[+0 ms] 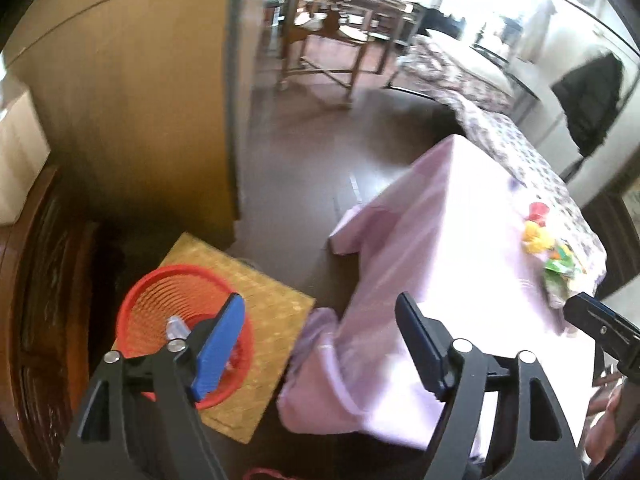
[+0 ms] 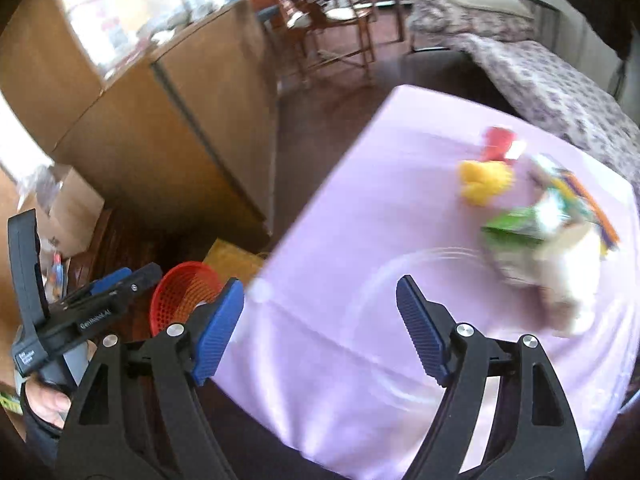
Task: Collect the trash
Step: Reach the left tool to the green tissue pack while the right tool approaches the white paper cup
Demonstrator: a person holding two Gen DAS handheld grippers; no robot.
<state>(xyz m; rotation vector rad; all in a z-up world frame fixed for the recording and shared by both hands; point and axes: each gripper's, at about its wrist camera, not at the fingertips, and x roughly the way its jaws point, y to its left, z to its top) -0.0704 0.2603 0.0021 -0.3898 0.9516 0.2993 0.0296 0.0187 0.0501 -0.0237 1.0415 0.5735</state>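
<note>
Ahead and right of your right gripper (image 2: 320,330), the heap of crumpled colourful wrappers (image 2: 540,216) lies on the pink-clothed table (image 2: 360,208). Under your left gripper (image 1: 320,344), to its left, the red mesh plastic basket (image 1: 160,300) sits on a woven straw mat (image 1: 272,304) beside that table.

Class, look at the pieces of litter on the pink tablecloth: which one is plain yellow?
The crumpled yellow piece, at the left edge of the pile. Behind it is a red piece; to its right lies a green-and-white wrapper.
</note>
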